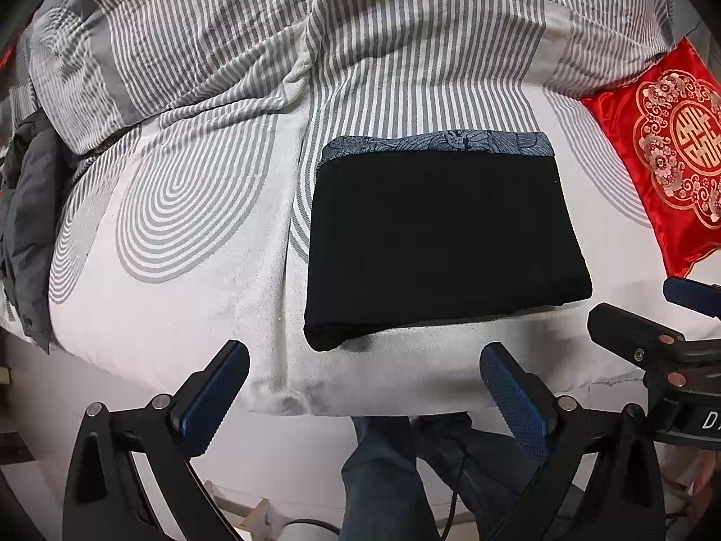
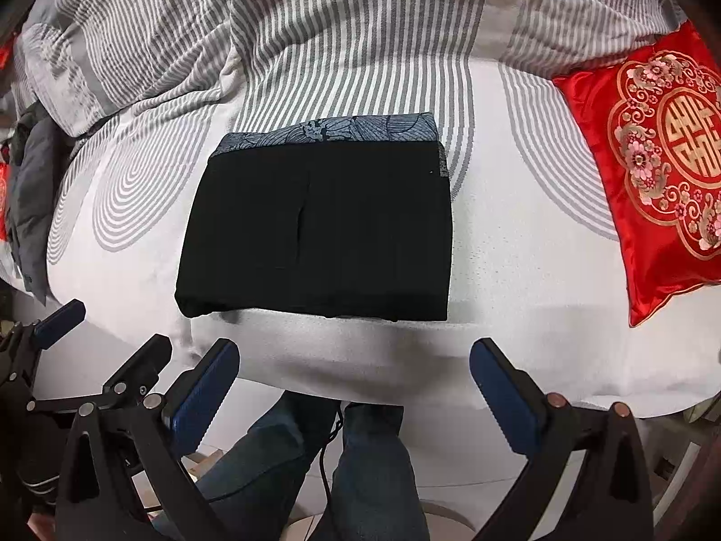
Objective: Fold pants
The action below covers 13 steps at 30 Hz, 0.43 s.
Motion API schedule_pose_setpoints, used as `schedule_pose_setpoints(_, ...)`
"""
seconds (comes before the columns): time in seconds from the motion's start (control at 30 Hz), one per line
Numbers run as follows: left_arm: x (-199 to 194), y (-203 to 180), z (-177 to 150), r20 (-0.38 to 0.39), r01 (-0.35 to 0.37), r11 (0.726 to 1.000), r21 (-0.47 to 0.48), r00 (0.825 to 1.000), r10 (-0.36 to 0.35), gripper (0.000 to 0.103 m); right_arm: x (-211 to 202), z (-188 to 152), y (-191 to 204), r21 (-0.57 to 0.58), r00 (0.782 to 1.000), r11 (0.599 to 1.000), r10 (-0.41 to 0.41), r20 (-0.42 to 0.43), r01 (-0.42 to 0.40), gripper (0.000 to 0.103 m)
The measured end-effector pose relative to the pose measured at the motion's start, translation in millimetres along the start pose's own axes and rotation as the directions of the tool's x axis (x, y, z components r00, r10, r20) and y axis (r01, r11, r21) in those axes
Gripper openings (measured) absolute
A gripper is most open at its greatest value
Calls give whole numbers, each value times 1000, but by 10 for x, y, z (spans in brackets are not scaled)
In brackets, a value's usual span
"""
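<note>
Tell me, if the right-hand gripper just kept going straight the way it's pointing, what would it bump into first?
Most likely the near edge of the folded black pants, lying flat on the white bed. The open right gripper points at them, nothing between, though it could touch the mattress edge first; depth is unclear.

Matt black cloth is shown by the pants (image 2: 315, 230); glossy red satin by the cushion (image 2: 662, 171); ribbed blue pads (image 1: 513, 394) by the hand-held gripper (image 1: 365, 383).

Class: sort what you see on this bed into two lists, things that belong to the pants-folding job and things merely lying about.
Belongs to the job:
black pants, folded into a rectangle
left tool, open
right tool, open

Lying about:
red cushion
striped quilt
grey garment at the bed's edge
</note>
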<state>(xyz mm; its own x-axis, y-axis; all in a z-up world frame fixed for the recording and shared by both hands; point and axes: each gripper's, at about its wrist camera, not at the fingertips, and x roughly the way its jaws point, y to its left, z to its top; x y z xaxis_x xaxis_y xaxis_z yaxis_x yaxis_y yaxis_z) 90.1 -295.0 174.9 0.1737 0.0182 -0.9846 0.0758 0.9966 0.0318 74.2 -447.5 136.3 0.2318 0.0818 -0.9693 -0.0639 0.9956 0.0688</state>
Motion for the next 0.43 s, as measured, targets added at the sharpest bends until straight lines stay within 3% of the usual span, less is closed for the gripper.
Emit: schedule_pose_setpoints(0.43, -23, -7, -26, 21, 18, 1000, -8, 1000, -18, 103, 18, -30, -3, 9, 1000, 1000, 2, 0, -2, 102)
